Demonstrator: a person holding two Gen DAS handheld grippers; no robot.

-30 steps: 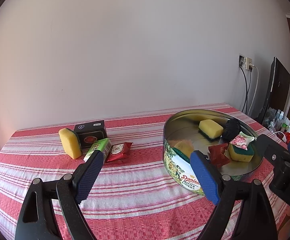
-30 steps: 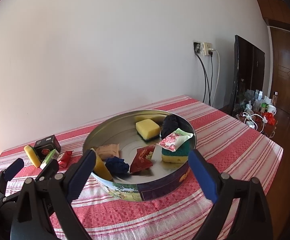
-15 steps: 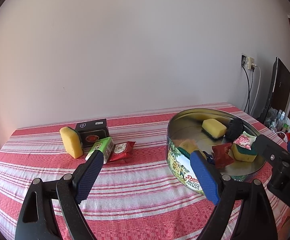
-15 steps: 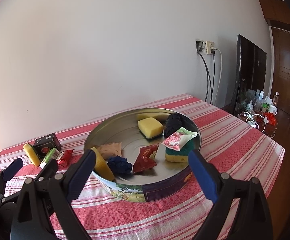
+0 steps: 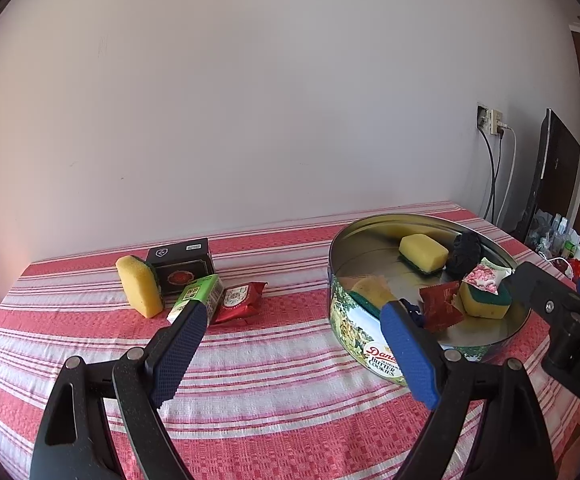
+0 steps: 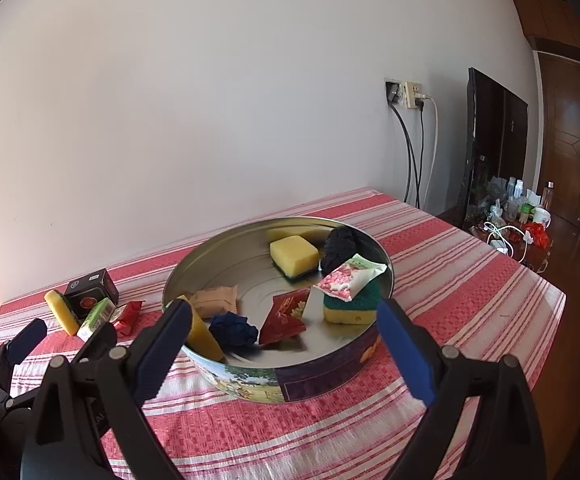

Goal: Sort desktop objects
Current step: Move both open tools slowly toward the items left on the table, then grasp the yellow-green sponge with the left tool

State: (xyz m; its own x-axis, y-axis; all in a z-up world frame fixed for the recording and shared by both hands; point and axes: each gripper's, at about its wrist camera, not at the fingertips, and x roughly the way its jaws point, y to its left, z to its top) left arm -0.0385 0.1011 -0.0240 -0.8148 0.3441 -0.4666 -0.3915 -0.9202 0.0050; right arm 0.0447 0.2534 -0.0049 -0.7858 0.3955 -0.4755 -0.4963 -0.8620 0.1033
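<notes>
A round cookie tin point(image 5: 364, 344) point(image 6: 318, 376) stands on the striped table, holding sponges, snack packets and dark crumpled things. Left of it lie a yellow sponge point(image 5: 139, 286) point(image 6: 61, 312), a black box point(image 5: 181, 264) point(image 6: 92, 288), a green carton point(image 5: 200, 296) point(image 6: 97, 316) and a red packet point(image 5: 240, 298) point(image 6: 128, 316). My left gripper point(image 5: 292, 316) is open and empty above the cloth between the carton and the tin. My right gripper point(image 6: 284, 314) is open and empty, hovering just before the tin's near rim.
The red-and-white striped tablecloth point(image 5: 274, 392) covers the table against a white wall. A wall socket with cables point(image 6: 408, 96), a dark screen point(image 6: 494, 140) and a cluttered low stand point(image 6: 518, 216) are at the right. The table's right edge point(image 6: 558, 300) is near.
The left gripper view has shifted slightly left and back; the tin sits further right in it. The right view has drawn back a little. Both grippers stay open.
</notes>
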